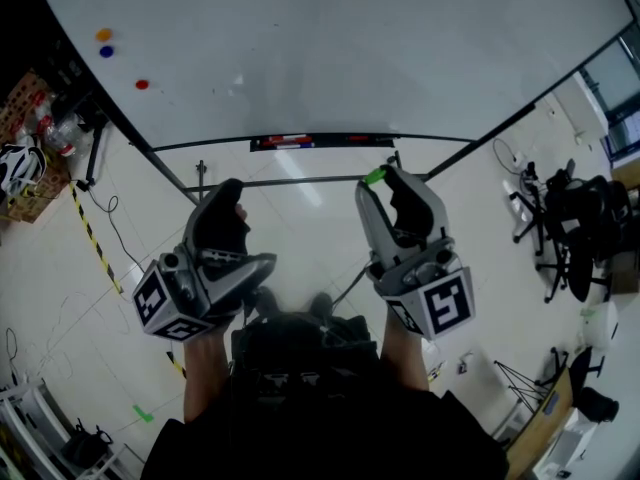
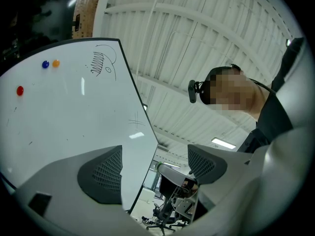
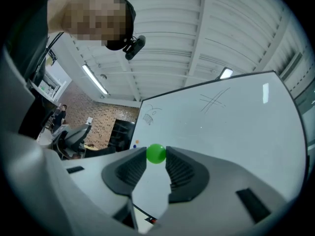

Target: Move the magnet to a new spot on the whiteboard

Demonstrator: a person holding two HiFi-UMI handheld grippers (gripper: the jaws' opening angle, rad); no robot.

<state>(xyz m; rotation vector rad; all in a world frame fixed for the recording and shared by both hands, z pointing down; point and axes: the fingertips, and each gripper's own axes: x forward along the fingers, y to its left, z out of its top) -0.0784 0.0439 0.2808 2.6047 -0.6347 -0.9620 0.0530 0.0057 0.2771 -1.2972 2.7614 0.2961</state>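
between the tips of the right gripper sits the small round green magnet, pinched from both sides by the ribbed dark pads. seen from the head, this magnet shows below the board's lower edge, against the pale tiled floor and off the white face.

the large white whiteboard carries no readable words. its only marks are a thin pen doodle of hatched lines near one upper corner and a faint crossed hash sign. black square-pattern markers show on the cube of each gripper, without legible text.

three other small round magnets, orange, blue and red, sit close to the board's left edge, the red one a little apart from the pair. most of the board's face, from there across to the right edge, is bare. a narrow dark tray runs along the middle of the bottom edge.

the left gripper has its jaws spread wide with nothing between them; only the board's edge and the room beyond show in the gap.

dark office chairs stand well to the right, and yellow-and-black tape crosses the floor at left.
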